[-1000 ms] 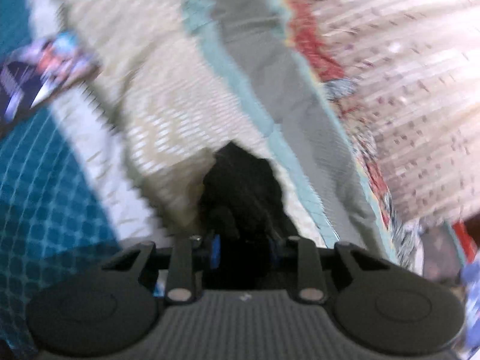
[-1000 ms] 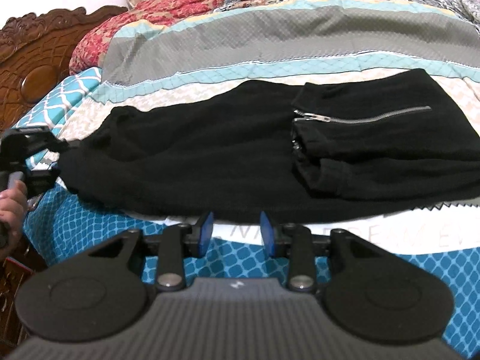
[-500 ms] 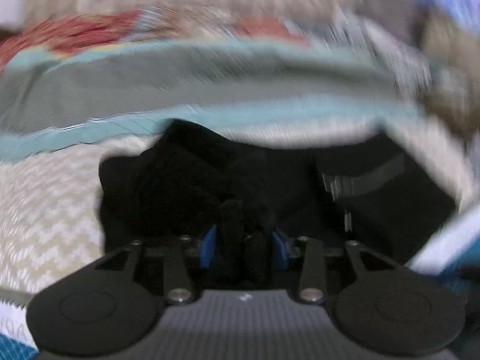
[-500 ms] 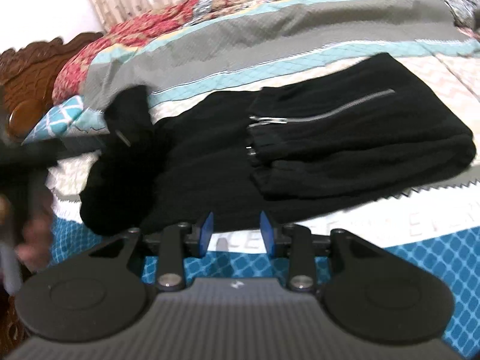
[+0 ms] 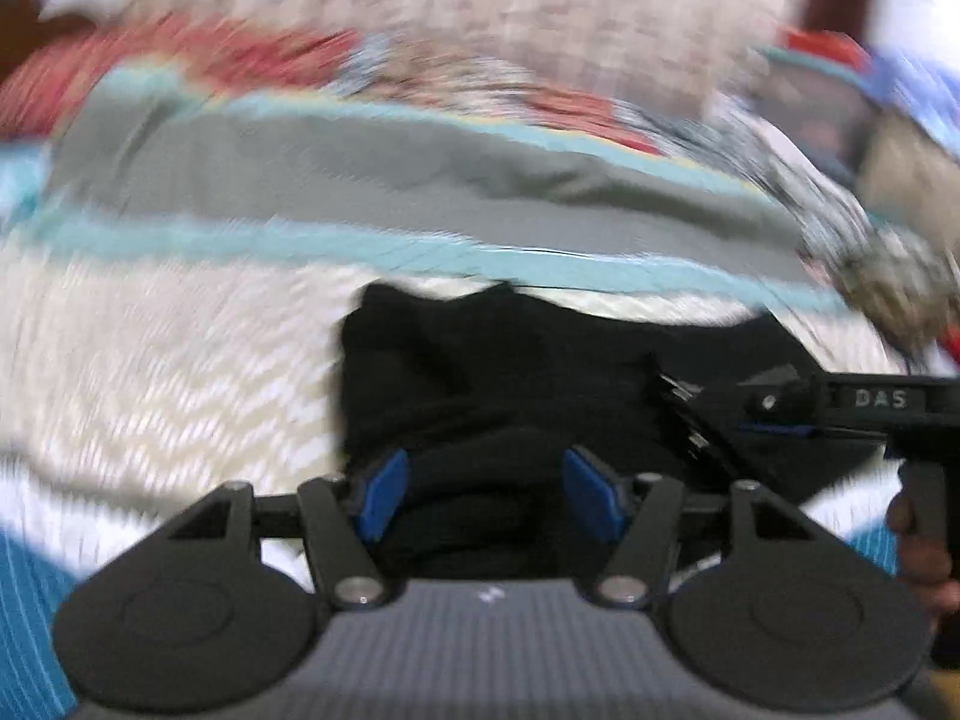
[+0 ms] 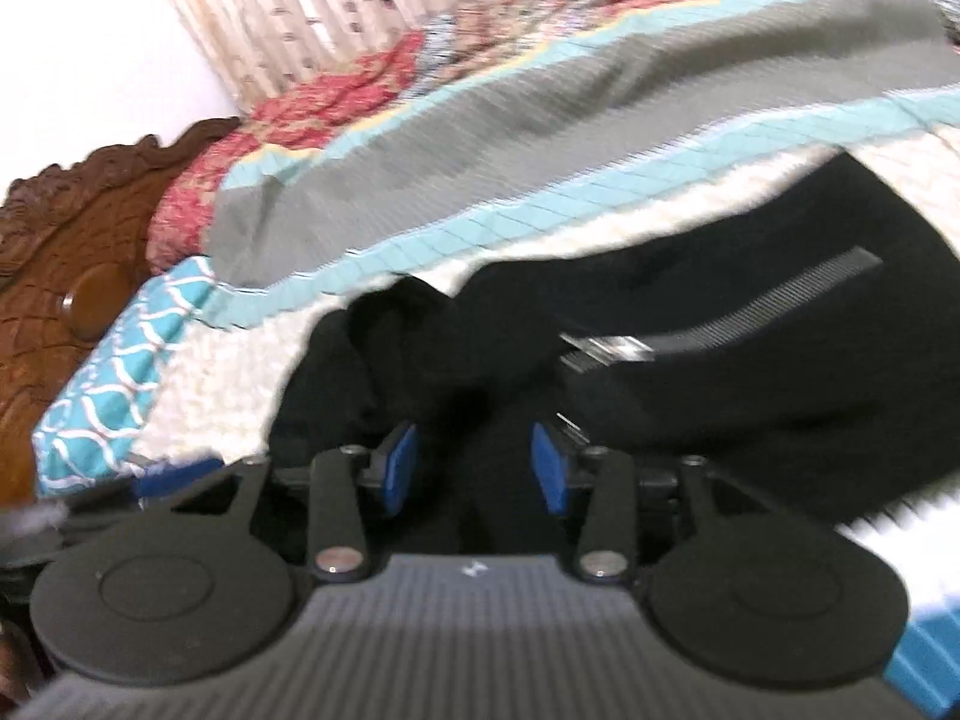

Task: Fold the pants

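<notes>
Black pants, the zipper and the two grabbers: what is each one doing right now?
Black pants: lying on the bed, partly folded, one end bunched.
Zipper: closed along the part that shows.
Left gripper: jaws apart, just been opening, black cloth between them, pads not pressing.
Right gripper: jaws apart, just been opening, over black cloth, not gripping.
Quilt: spread over the bed, rumpled.

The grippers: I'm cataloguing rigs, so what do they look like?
Both the left gripper and the right gripper look alike: black linkage arms, silver pivot screws, blue pads inside the jaws, round black discs flanking a ribbed grey body. The right one bears "DAS" lettering.
</notes>
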### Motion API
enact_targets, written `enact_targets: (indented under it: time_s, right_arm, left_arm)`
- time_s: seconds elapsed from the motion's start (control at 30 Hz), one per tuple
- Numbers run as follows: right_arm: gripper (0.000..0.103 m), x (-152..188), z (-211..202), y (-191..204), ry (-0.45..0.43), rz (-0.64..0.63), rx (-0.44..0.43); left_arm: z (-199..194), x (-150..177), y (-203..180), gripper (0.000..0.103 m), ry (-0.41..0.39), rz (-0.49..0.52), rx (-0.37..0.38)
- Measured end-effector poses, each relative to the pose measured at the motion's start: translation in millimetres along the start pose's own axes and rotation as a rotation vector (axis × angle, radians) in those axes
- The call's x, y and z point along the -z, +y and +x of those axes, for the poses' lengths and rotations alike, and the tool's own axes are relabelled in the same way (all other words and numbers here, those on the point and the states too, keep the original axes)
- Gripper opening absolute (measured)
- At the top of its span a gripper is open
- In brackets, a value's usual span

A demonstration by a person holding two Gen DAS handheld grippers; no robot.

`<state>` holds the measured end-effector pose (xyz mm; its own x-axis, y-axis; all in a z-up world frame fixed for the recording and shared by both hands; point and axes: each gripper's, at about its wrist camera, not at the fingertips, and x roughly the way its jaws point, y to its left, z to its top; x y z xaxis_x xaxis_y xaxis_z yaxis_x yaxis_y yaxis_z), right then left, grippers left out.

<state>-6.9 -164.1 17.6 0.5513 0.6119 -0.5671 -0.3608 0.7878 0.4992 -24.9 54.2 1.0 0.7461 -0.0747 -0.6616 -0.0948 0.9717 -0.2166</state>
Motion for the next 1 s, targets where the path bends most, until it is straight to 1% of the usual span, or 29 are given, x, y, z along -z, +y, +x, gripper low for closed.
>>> enact_targets:
  time_s: [0.03, 0.1, 0.17, 0.23, 0.27, 0.3, 0.33, 0.37, 0.4, 0.43, 0.5, 0.57, 0.6, 0.63, 0.67, 0.7, 0.73, 0.77, 0.83, 0.87, 0.9, 0.93, 0.97, 1.0]
  right_arm:
    - [0.053, -7, 10, 7, 0.003, -0.014, -0.026]
    - [0.07, -17, 32, 18, 0.029, -0.021, -0.065]
    - [0.071, -22, 59, 25, 0.074, -0.019, -0.085]
    - [0.07, -21, 86, 24, 0.138, 0.013, -0.06]
    - [0.053, -18, 96, 22, 0.173, 0.039, -0.061]
    - [0.022, -15, 102, 19, 0.195, 0.061, -0.067]
    - [0.019, -13, 101, 19, 0.193, 0.068, -0.061]
    - [0.016, -12, 94, 21, 0.165, 0.063, -0.07]
    - [0.012, -12, 82, 24, 0.119, 0.04, -0.078]
    - [0.012, -13, 68, 29, 0.067, 0.008, -0.078]
    - [0.012, -13, 43, 30, -0.013, -0.023, -0.041]
    - [0.012, -10, 41, 21, -0.029, 0.001, 0.02]
    - [0.012, -6, 46, 14, -0.003, 0.016, 0.067]
    - [0.013, -1, 58, 5, 0.05, 0.039, 0.115]
    - [0.016, 5, 69, -3, 0.102, 0.073, 0.138]
    - [0.018, 10, 74, -10, 0.115, 0.11, 0.133]
    - [0.018, 11, 72, -12, 0.097, 0.13, 0.122]
    - [0.021, 10, 70, -10, 0.098, 0.13, 0.119]
    - [0.032, 3, 65, -6, 0.102, 0.11, 0.104]
    - [0.044, 1, 61, -6, 0.08, 0.106, 0.086]
    - [0.055, -1, 55, -7, 0.039, 0.109, 0.068]
    - [0.06, -3, 51, -8, 0.003, 0.115, 0.057]
    - [0.063, -4, 51, -11, -0.003, 0.118, 0.051]
    - [0.063, -5, 57, -12, 0.017, 0.121, 0.045]
  left_arm:
    - [0, 0, 11, 0.059, 0.004, -0.061, -0.007]
    - [2, -1, 25, 0.059, 0.01, -0.138, -0.012]
    - [6, -1, 31, 0.059, 0.016, -0.164, -0.016]
    - [8, -2, 29, 0.059, 0.023, -0.162, -0.021]
    - [7, -1, 29, 0.059, 0.026, -0.162, -0.017]
    - [7, -3, 28, 0.059, 0.027, -0.165, -0.011]
    - [7, -3, 27, 0.059, 0.023, -0.164, -0.003]
    - [6, -3, 26, 0.059, 0.018, -0.159, 0.002]
    - [6, -4, 25, 0.059, 0.014, -0.156, 0.004]
    - [5, -3, 27, 0.06, 0.011, -0.156, 0.006]
    - [9, -6, 28, 0.06, 0.012, -0.163, 0.012]
    - [16, -6, 29, 0.06, 0.02, -0.177, 0.01]
    - [20, -6, 29, 0.061, 0.031, -0.19, 0.01]
    - [25, -5, 29, 0.064, 0.044, -0.205, 0.01]
    - [30, -4, 30, 0.065, 0.066, -0.219, 0.011]
    - [36, -3, 30, 0.067, 0.091, -0.228, 0.01]
    - [40, -1, 30, 0.069, 0.11, -0.234, 0.006]
    - [42, 1, 30, 0.069, 0.12, -0.241, 0.0]
    - [43, 4, 34, 0.072, 0.126, -0.262, -0.004]
    - [42, 4, 37, 0.073, 0.124, -0.28, 0.003]
    - [41, 4, 41, 0.074, 0.122, -0.298, 0.007]
    - [40, 3, 45, 0.075, 0.12, -0.32, 0.014]
    - [39, 3, 49, 0.075, 0.119, -0.342, 0.021]
    - [40, 3, 52, 0.075, 0.121, -0.362, 0.028]
